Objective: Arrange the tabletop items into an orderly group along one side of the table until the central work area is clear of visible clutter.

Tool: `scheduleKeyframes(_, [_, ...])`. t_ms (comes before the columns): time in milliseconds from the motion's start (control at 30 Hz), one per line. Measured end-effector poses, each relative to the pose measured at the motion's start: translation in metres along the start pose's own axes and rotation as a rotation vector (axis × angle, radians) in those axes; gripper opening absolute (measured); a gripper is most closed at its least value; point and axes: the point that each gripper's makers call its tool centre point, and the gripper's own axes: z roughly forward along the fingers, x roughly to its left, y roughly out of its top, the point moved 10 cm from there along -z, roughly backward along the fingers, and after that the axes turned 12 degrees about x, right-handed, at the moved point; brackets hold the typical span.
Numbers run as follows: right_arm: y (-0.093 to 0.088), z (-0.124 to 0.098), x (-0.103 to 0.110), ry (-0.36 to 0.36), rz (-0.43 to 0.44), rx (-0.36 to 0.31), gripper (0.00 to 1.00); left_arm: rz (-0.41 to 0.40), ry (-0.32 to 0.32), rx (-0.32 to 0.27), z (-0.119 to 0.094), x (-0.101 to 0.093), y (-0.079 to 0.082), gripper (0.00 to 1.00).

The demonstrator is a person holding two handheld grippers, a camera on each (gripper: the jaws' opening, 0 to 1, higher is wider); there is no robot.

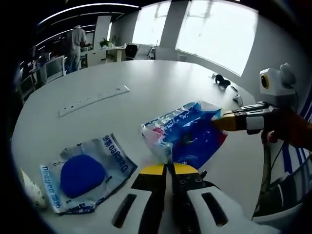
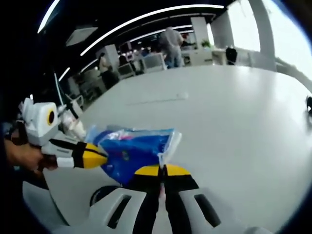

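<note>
- Together, left gripper and right gripper pinch opposite ends of the blue plastic packet, jaws closed on it.
- Nearby on the white desk lies a packet with a blue disc.

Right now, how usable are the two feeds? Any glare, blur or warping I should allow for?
Left gripper view: sharp; windows blown out white, table edge bowed by the fisheye, blue bag and flat packet crisp. Right gripper view: softer, slightly blurred, window overexposed top right, ceiling light strips curve, left side dark; the bag stays recognisable.
</note>
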Motion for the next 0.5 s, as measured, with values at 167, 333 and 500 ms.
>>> scheduleKeyframes(167, [0.003,0.009,-0.003,-0.013,-0.031,0.008,0.00,-0.008,0.011,0.000,0.005,0.004,0.003,0.02])
scheduleKeyframes(333, [0.005,0.018,-0.006,-0.026,-0.069,0.029,0.00,-0.019,0.020,0.012,0.011,0.009,0.003,0.02])
scheduleKeyframes(500, [0.005,0.030,-0.009,-0.043,-0.112,0.053,0.00,-0.031,0.025,0.033,0.019,0.014,0.005,0.02])
